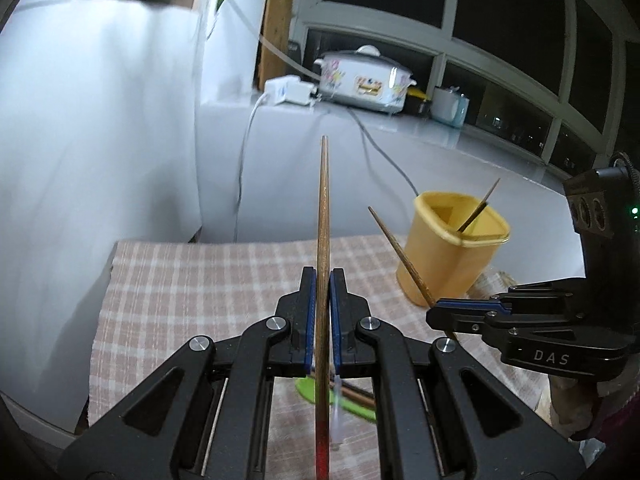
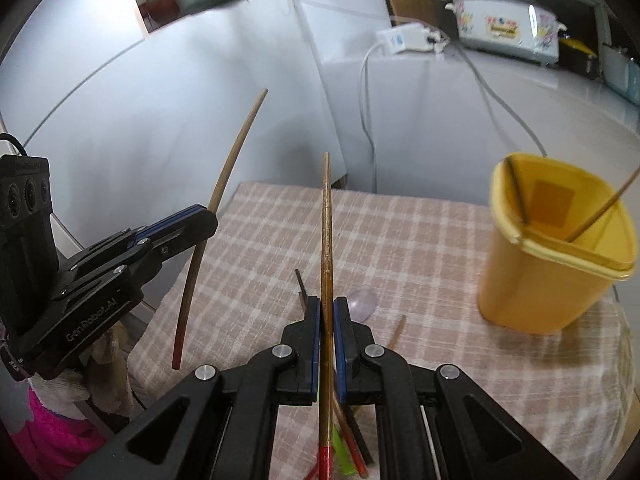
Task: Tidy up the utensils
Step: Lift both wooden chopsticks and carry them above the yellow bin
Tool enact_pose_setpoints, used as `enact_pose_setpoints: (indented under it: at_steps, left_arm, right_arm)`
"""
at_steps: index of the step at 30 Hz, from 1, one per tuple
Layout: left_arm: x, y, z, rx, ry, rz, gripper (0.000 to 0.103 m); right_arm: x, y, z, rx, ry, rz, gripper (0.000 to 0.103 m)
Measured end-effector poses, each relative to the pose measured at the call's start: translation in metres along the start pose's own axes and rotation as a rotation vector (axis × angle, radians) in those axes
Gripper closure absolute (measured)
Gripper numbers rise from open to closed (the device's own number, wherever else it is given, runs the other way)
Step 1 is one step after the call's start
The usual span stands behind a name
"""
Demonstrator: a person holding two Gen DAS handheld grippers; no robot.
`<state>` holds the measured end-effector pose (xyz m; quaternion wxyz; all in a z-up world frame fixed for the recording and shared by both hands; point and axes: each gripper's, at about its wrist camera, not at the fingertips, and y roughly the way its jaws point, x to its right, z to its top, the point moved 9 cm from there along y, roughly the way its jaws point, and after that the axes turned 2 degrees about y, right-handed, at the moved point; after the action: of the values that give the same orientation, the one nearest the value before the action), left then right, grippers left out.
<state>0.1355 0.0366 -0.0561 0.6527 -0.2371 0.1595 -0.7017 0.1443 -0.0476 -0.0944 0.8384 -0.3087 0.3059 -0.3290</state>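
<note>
My left gripper (image 1: 323,276) is shut on a brown chopstick (image 1: 324,208) with a red end, which points up and away over the checked cloth (image 1: 180,280). To its right, my right gripper (image 1: 434,310) is shut on a second chopstick (image 1: 394,246), close to the yellow container (image 1: 452,264). In the right wrist view the right gripper (image 2: 327,304) grips its red-ended chopstick (image 2: 327,220), and the left gripper (image 2: 210,216) holds the other chopstick (image 2: 230,164) at the left. The yellow container (image 2: 552,280) stands at the right with two thin sticks leaning inside.
Loose utensils lie on the cloth (image 2: 420,240) under the grippers: a clear spoon (image 2: 362,300), a dark stick (image 2: 300,280), green and reddish pieces (image 2: 348,452). Behind are a white counter with a flowered cooker (image 1: 366,78), a white adapter (image 1: 288,90), cables and dark windows.
</note>
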Motion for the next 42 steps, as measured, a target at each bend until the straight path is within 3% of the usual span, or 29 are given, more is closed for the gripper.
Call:
enact_pose_setpoints:
  at_steps: [23, 30, 42]
  left_arm:
    - [0.105, 0.015, 0.057, 0.083, 0.097, -0.062, 0.099]
    - [0.122, 0.029, 0.093, 0.119, 0.028, -0.124, 0.099]
    - [0.125, 0.081, 0.140, 0.139, -0.069, -0.134, 0.099]
  right_arm:
    - [0.074, -0.094, 0.023, 0.189, 0.043, -0.035, 0.099]
    - [0.107, -0.108, 0.043, 0.245, 0.067, -0.058, 0.099]
    - [0.142, -0.105, 0.083, 0.316, 0.060, -0.170, 0.099]
